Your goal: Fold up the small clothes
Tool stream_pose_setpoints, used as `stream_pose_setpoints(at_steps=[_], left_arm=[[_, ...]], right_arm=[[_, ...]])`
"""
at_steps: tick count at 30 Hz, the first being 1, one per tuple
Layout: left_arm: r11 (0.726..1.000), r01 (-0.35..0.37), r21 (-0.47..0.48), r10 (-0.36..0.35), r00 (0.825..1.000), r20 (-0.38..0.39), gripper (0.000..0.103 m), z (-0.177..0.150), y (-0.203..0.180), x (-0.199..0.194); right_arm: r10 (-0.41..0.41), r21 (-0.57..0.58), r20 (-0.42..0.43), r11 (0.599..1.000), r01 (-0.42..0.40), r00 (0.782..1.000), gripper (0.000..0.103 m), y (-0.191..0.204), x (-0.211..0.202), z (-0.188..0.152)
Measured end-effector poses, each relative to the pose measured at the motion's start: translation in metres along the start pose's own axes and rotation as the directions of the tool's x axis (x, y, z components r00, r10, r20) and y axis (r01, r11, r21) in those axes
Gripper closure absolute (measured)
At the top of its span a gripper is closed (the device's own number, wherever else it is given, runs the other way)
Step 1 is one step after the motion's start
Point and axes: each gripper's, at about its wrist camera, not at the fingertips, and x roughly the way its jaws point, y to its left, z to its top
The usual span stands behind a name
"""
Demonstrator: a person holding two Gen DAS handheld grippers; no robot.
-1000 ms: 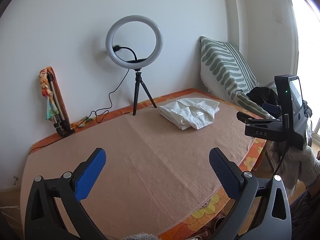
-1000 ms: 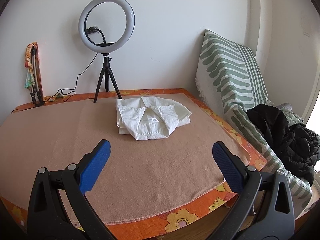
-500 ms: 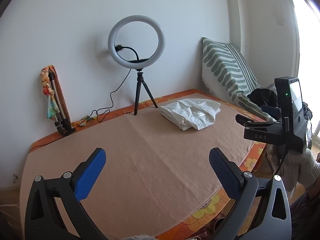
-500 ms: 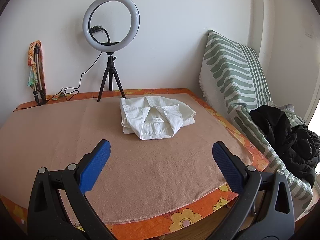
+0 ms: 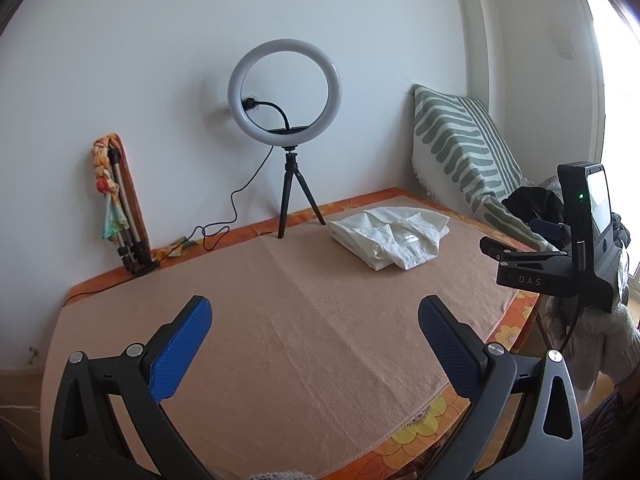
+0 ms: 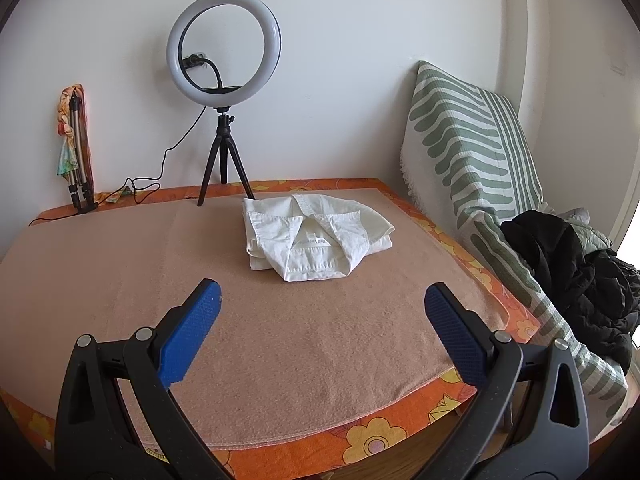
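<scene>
Both grippers you hold stand released above the table, gripping nothing.

Your left gripper has its blue pads spread wide over the tan cloth, near the front edge. Your right gripper is spread likewise, and it also shows in the left view at the table's right edge. You have the white shirt lying folded on the cloth toward the back, well apart from both grippers, collar up. Ring light on its tripod stands just behind the shirt. Striped cushion leans at right, a black garment beside it.
</scene>
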Motion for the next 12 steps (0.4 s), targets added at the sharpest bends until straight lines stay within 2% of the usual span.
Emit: stream_pose_setpoints(at_steps=[12], left_arm=[[1.0, -0.008, -0.003, 0.008, 1.0, -0.004, 0.002, -0.002, 0.004, -0.005]], right_arm=[[0.018, -0.023, -0.004, 1.0, -0.018, 1.0, 0.0, 0.014, 0.0, 0.001]])
